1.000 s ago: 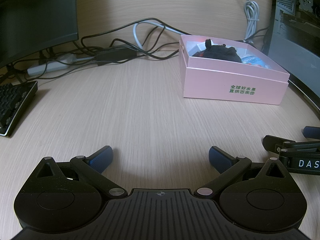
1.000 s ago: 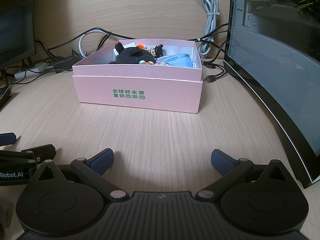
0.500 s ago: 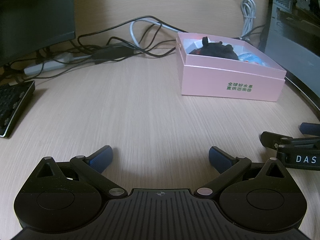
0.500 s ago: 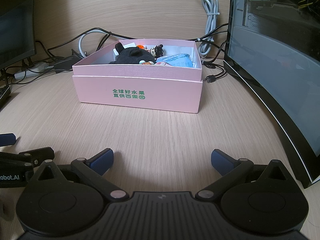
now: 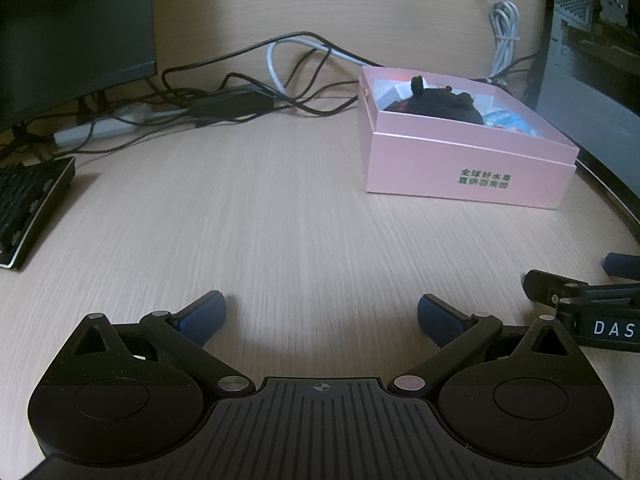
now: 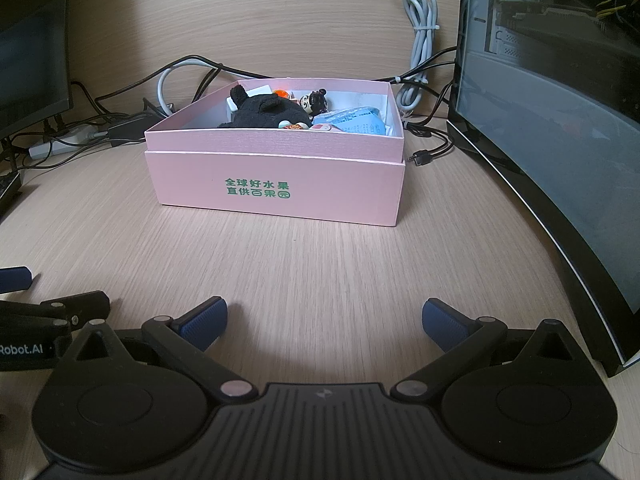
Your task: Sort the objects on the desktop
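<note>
Pale wood-grain desk point(image 6: 320, 264) fills both of my views, with a matching wood panel rising behind it. On it I count one pink box point(image 6: 276, 188), lidless, with green print on its front wall. From my right wrist view it sits straight ahead; from the left wrist view it is the same pink box point(image 5: 464, 168), off to the right and well apart from my fingers.

Inside the box I can make out one black plush toy point(image 6: 264, 112), one small figure with a black head point(image 6: 316, 102) just behind it, and one light blue packet point(image 6: 352, 122) toward the right wall. Something white and something orange show behind the plush, too hidden to name.

My left gripper point(image 5: 322, 314) has its two blue-padded fingers spread wide over bare desk, gripping nothing. My right gripper point(image 6: 324, 320) is likewise spread wide and empty, close to the desk in front of the box. They sit side by side, each showing at the edge of the other's view.

One monitor point(image 5: 72, 28) and one keyboard point(image 5: 28, 200) sit to the left, a tangle of black and grey cables point(image 5: 248, 96) runs behind the box, one coiled grey cable point(image 6: 420, 32) hangs on the panel, and one glass-sided computer case point(image 6: 552, 152) stands to the right.
</note>
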`<action>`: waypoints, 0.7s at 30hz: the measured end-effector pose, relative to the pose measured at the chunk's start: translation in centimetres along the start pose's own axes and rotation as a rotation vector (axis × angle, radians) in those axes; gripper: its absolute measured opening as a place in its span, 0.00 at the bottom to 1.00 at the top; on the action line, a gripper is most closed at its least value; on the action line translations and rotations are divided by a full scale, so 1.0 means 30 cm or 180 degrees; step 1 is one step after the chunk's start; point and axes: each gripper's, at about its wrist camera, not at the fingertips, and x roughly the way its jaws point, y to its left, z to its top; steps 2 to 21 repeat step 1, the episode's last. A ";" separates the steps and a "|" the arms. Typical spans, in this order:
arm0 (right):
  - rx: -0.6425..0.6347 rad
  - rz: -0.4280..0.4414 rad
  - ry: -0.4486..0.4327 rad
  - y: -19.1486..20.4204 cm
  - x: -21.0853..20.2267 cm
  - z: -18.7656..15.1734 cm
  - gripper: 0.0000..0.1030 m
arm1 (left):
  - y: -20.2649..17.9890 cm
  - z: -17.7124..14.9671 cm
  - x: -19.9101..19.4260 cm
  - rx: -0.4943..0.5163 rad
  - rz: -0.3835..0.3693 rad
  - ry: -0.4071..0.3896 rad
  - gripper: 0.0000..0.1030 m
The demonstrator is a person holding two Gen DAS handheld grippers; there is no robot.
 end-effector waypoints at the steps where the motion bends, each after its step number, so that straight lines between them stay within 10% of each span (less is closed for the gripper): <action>1: 0.0000 0.0000 0.0000 0.000 0.000 0.000 1.00 | 0.000 0.000 0.000 -0.0005 0.0012 0.0002 1.00; 21: 0.0000 0.0000 0.0000 0.000 0.000 0.000 1.00 | 0.000 0.000 0.000 -0.0005 0.0012 0.0002 1.00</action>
